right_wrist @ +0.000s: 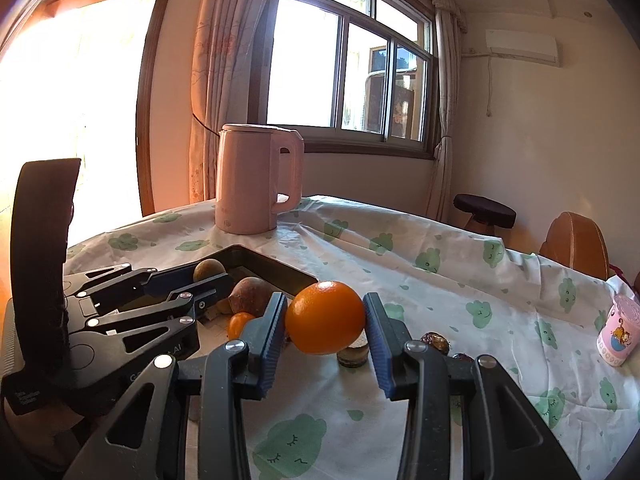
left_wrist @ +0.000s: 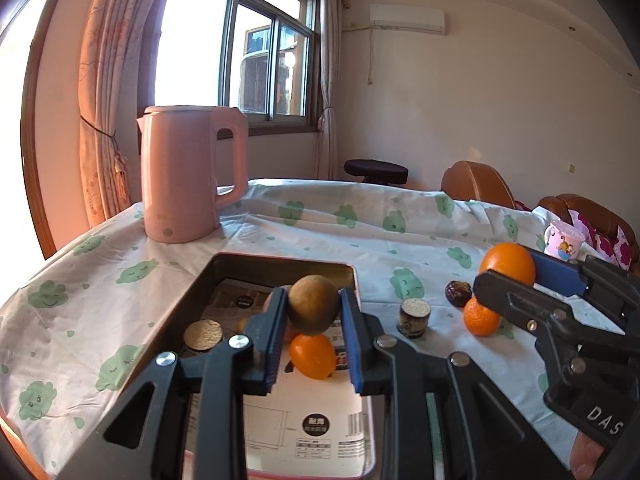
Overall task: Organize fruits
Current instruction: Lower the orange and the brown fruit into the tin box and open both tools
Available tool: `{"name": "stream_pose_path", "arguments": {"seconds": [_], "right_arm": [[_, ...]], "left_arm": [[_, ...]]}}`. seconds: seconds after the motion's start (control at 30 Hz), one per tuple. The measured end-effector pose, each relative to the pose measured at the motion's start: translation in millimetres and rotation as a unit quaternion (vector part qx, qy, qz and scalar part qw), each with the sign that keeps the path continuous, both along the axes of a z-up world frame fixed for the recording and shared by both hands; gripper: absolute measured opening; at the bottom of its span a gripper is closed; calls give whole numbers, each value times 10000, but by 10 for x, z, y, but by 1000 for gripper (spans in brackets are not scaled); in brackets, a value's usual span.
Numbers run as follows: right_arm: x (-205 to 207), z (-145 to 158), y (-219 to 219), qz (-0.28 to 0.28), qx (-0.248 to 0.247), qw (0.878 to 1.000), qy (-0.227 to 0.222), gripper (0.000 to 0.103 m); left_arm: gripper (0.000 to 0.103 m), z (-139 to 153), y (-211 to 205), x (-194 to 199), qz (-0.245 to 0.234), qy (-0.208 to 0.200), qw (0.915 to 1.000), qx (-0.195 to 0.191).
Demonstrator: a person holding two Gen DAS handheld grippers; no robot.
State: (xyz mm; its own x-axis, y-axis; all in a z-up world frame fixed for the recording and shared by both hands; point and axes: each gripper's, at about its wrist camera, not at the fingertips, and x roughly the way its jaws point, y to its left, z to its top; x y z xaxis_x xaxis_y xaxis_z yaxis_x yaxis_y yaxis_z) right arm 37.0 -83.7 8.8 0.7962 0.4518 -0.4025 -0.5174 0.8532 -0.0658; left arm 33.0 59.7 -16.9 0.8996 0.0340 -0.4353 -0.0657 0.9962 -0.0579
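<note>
My left gripper (left_wrist: 314, 312) is shut on a round brown fruit (left_wrist: 313, 305) and holds it above a metal tray (left_wrist: 240, 266). A small orange (left_wrist: 313, 356) lies in the tray below it. My right gripper (right_wrist: 325, 322) is shut on a large orange (right_wrist: 325, 317), lifted above the tablecloth to the right of the tray; it also shows in the left wrist view (left_wrist: 508, 264). Another small orange (left_wrist: 481, 317) and a dark wrinkled fruit (left_wrist: 458, 293) lie on the cloth. A brown-purple fruit (right_wrist: 250, 295) sits in the tray.
A pink kettle (left_wrist: 188, 172) stands behind the tray. A small cylindrical tin (left_wrist: 414, 317) stands on the cloth, a flat round lid (left_wrist: 203, 334) lies in the tray. A pink cup (right_wrist: 619, 330) stands at the right edge. Chairs and a stool stand beyond the table.
</note>
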Motion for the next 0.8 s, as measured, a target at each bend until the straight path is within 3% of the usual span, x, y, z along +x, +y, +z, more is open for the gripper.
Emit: {"name": "stream_pose_path", "arguments": {"seconds": [0.8], "right_arm": [[7,-53,529,409,-292,9987,79,41]], "left_arm": [[28,-55,476,-7,399,227,9989,1]]}}
